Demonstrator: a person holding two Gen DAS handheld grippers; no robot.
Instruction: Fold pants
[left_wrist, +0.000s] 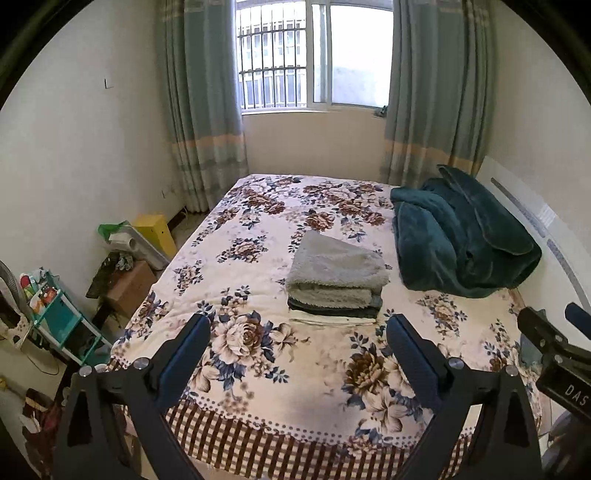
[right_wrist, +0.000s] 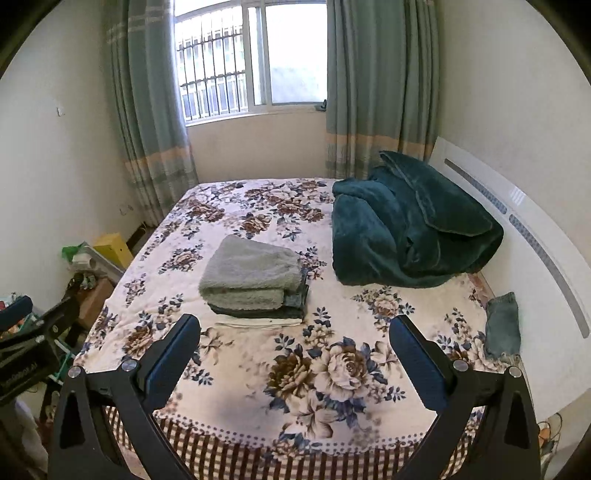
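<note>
- Pants: a folded stack (left_wrist: 334, 291) lies on the bed (left_wrist: 258, 369), straight ahead of the left hand-held gripper (left_wrist: 298, 332) and ahead-left of the right hand-held gripper (right_wrist: 295, 334).
- The stack's top piece is fluffy grey, doubled over; under it sit darker grey-blue layers, and a flat cream piece at the bottom.
- Both hand-held grippers hang above the near bed edge with jaws spread wide, holding nothing.
- A small blue-grey garment (right_wrist: 503, 325) lies far right of the right hand-held gripper, by the headboard (right_wrist: 535, 229); its kind is hard to make out.
- A teal blanket (right_wrist: 410, 225) is heaped ahead-right.
- How many pieces the stack holds cannot be told; the lower layers show only as edges.
</note>
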